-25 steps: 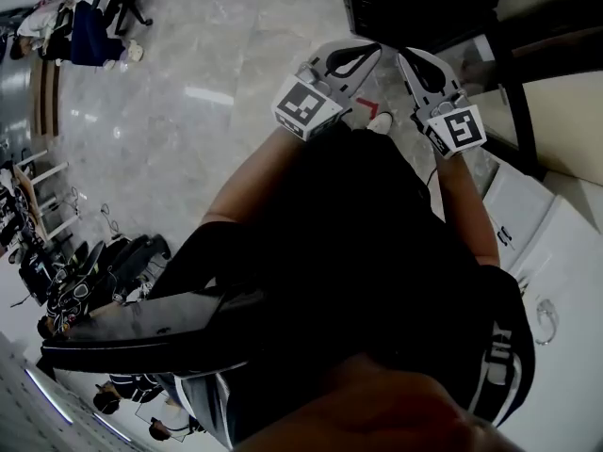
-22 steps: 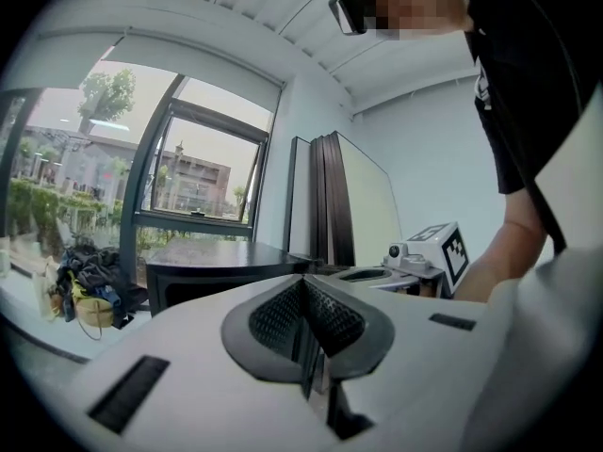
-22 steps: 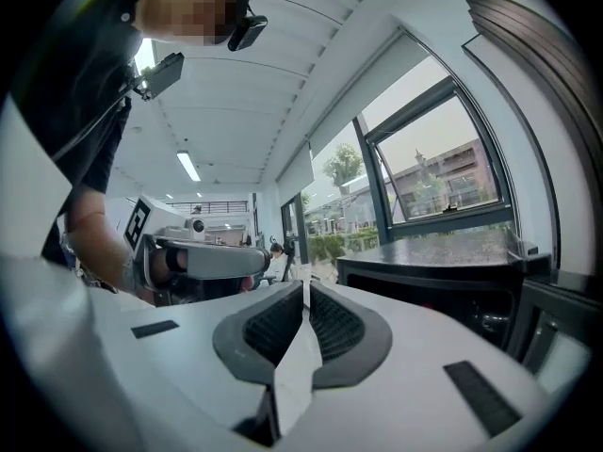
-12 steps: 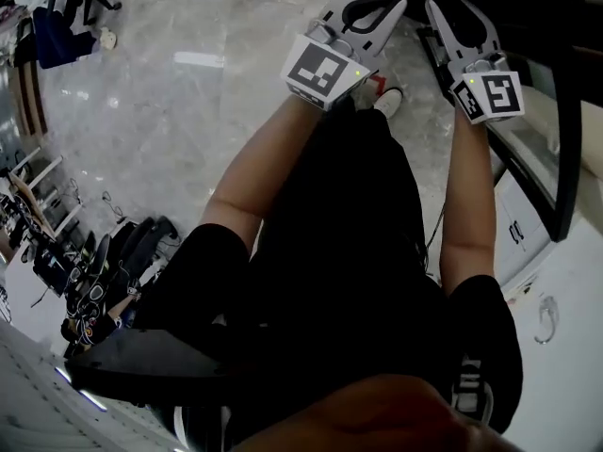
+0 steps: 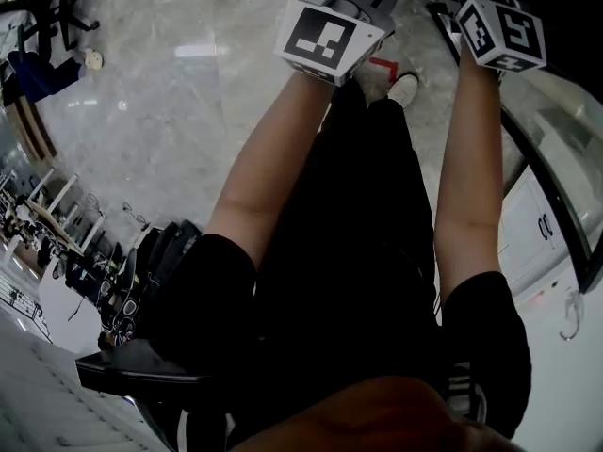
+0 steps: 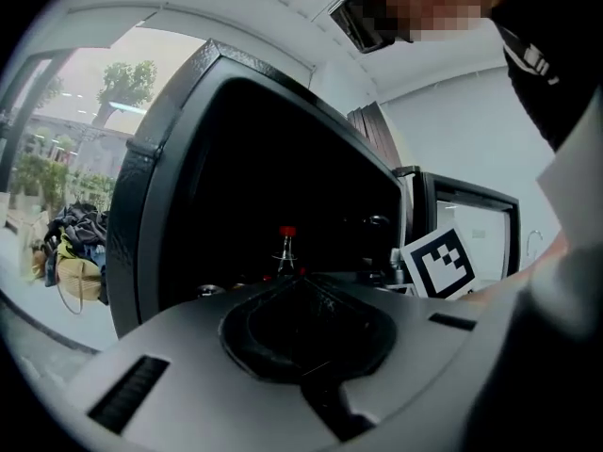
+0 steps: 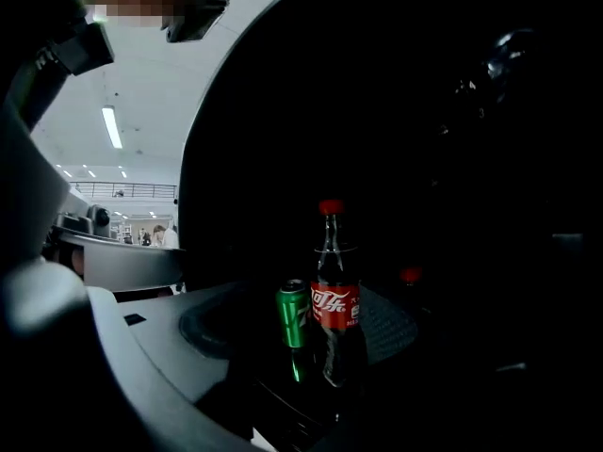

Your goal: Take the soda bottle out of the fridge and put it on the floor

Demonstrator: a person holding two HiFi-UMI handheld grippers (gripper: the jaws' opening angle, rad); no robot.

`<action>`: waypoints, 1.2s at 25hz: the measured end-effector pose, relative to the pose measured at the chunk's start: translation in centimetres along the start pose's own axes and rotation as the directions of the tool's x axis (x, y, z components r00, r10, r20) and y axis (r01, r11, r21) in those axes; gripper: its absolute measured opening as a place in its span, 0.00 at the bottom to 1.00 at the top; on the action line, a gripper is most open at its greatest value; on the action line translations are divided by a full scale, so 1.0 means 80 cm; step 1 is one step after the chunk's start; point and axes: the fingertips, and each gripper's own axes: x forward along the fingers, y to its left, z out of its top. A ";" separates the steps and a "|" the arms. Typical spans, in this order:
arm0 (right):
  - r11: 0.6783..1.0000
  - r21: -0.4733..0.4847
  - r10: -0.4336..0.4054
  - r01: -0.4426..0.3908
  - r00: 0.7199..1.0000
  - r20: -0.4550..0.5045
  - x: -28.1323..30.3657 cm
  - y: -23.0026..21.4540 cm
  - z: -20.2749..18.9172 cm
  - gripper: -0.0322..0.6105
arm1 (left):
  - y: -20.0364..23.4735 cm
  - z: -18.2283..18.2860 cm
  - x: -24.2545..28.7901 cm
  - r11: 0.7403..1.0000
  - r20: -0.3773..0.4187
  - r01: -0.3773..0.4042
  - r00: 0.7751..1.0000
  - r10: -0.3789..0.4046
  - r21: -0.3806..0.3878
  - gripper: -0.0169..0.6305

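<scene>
A soda bottle with a red cap and red label stands upright in the dark fridge, with a green can touching its left side. My right gripper points at them. Its jaws have just been opening, and the bottle shows in the gap with no pad on it. My left gripper is shut and empty, and the bottle's neck shows beyond its tip. In the head view only the marker cubes show, left and right, at the top edge.
A second red cap shows dimly behind the bottle. The fridge's dark frame fills the left gripper view. In the head view a marble floor spreads left, a white cabinet stands right, and a shoe shows below the cubes.
Both hands have moved up the picture toward the dark fridge, and their jaws have passed out of the top edge. The arms now reach out straight.
</scene>
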 end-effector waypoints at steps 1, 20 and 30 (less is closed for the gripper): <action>1.000 -0.003 -0.015 0.015 1.000 0.003 0.007 -0.004 -0.002 0.53 | 0.007 -0.004 0.004 1.000 -0.009 -0.010 1.000 0.010 -0.005 0.02; 0.995 -0.013 -0.104 0.104 0.995 -0.008 0.081 -0.038 -0.031 0.60 | 0.035 -0.037 0.040 0.998 -0.043 0.028 0.999 -0.030 -0.055 0.02; 0.985 -0.059 -0.161 0.162 0.987 0.017 0.096 -0.056 -0.033 0.57 | 0.034 -0.021 0.046 0.998 0.000 0.022 1.000 -0.022 -0.054 0.02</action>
